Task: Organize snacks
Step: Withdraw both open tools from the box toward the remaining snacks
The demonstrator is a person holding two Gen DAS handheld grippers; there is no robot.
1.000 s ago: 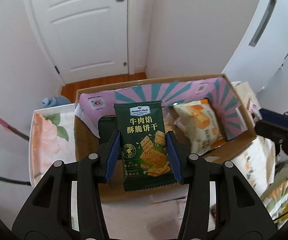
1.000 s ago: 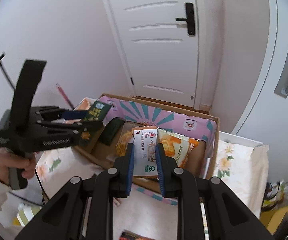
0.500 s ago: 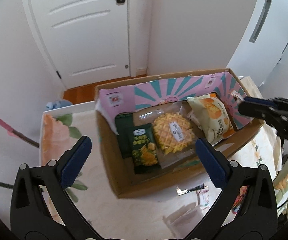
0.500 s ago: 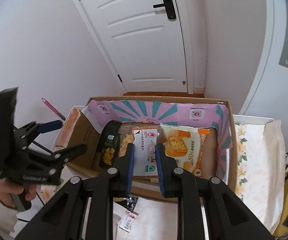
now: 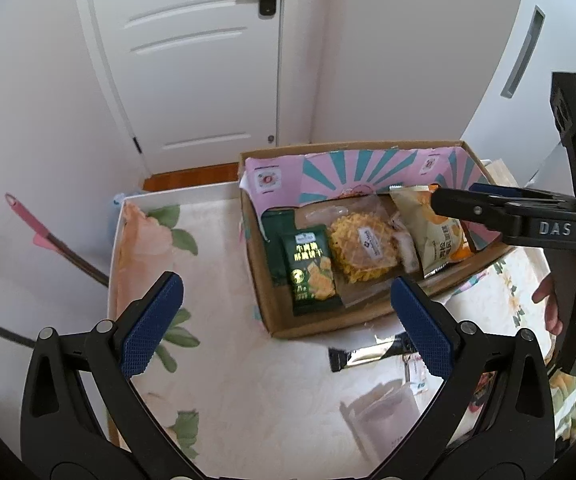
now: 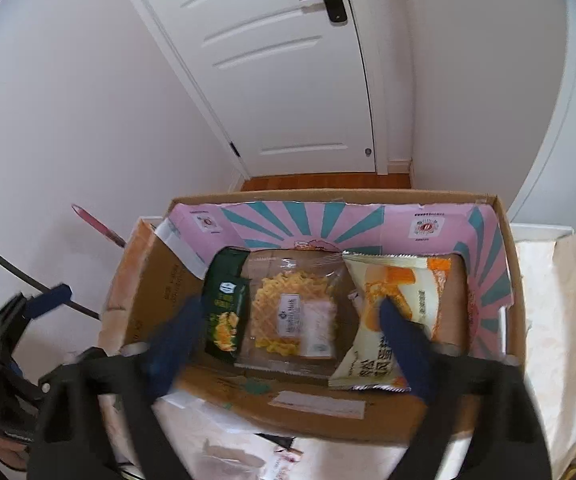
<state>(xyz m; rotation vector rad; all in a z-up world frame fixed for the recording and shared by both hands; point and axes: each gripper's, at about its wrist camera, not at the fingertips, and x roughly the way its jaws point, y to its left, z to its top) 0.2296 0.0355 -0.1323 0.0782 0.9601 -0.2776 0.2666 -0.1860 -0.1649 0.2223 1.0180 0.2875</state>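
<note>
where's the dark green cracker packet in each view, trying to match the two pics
Left wrist view: the dark green cracker packet lies flat at the left end of the brown cardboard box, just right of picture centre.
Right wrist view: the packet is left of centre, again at the box's left end, partly behind the blurred left finger of the right claw.
Shared landmark: the clear-wrapped yellow waffle, immediately right of the packet in both.

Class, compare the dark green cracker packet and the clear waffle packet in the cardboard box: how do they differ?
The green cracker packet is opaque and narrow; the waffle packet is clear and wider, showing its yellow waffle. The green one lies at the row's left end, the waffle one in the middle. Both lie flat in the cardboard box, side by side.
</note>
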